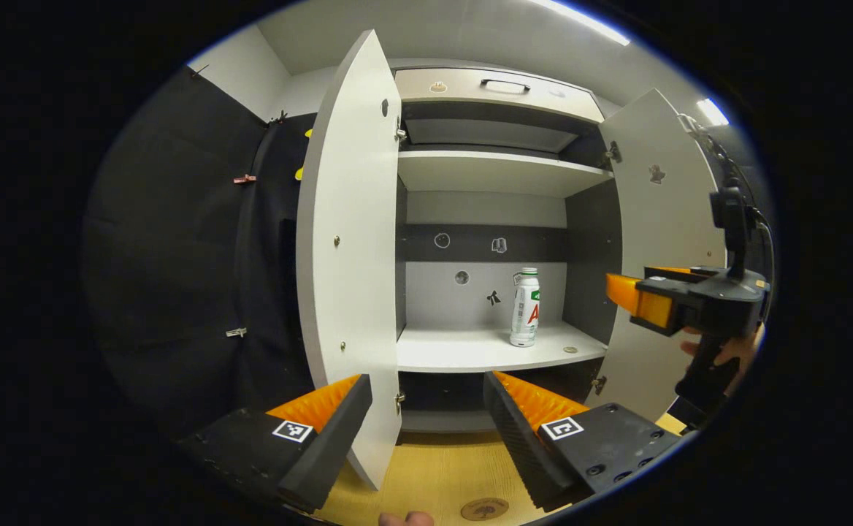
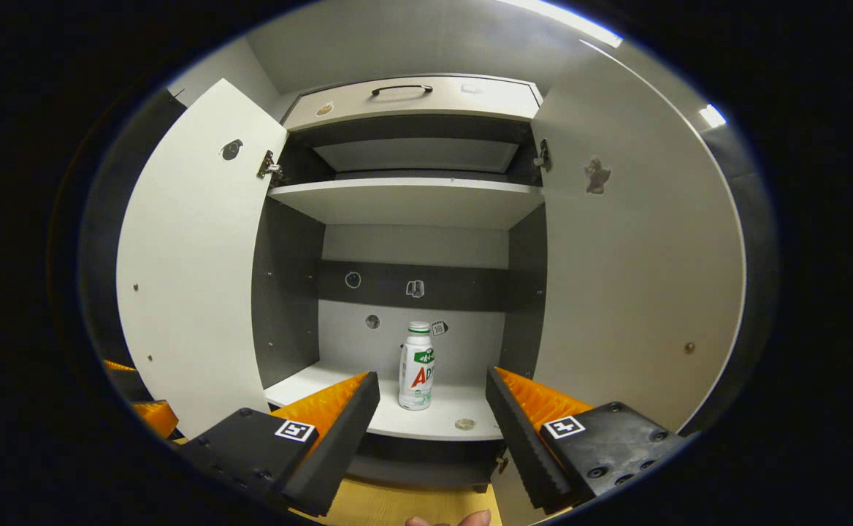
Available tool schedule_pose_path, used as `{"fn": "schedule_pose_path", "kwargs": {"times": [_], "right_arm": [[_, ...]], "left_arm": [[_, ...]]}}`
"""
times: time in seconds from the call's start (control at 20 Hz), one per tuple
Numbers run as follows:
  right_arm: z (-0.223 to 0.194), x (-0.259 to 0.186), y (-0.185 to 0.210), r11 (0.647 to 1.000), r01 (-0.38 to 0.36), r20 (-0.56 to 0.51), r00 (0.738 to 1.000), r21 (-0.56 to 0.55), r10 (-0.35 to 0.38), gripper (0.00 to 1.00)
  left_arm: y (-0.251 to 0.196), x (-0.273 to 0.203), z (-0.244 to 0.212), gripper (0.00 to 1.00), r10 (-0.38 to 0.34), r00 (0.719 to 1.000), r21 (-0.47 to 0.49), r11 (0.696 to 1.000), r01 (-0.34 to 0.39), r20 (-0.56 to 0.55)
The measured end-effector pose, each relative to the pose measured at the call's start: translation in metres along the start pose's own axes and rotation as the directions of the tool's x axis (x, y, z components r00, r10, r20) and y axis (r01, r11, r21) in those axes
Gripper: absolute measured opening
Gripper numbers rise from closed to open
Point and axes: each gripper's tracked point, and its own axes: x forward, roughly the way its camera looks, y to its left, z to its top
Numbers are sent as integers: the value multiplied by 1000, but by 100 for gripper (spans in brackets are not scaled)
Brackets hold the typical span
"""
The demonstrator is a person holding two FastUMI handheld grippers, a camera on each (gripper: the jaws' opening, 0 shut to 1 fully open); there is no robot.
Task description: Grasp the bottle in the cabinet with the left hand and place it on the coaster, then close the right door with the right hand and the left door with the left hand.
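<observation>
Left door edge stands before bottle, coaster below.

A drawer front with a dark handle sat at the top. Small stickers dotted the dark back strip. A small round disc lay on the lower shelf, right. A wooden tabletop lay near.
</observation>
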Motion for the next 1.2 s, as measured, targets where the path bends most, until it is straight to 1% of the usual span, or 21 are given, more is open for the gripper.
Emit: {"fn": "schedule_pose_path", "kwargs": {"times": [0.15,0.25,0.4,0.6,0.95,1.2], "right_arm": [[-9,15,4,1000,-22,-13,1000,-7,22,98],[-11,11,3,1000,-28,-12,1000,-6,28,98],[-11,-5,-3,1000,-25,-15,1000,-7,25,98],[-9,-23,-23,1000,5,-20,1000,16,-4,97],[-16,-37,-53,999,51,-35,998,15,-51,97],[-29,-45,-63,998,51,-66,997,23,-49,98]], "left_arm": [[-5,14,-1,98,-2,1000,-15,1000,1,-5],[-23,36,-4,97,-39,999,-26,999,39,-7],[-49,83,-6,96,-88,996,-24,996,88,-1],[-90,141,4,96,-160,986,3,987,160,38],[-155,230,9,96,-250,967,-17,968,251,47],[-194,287,9,96,-290,956,-1,957,290,52]]}}
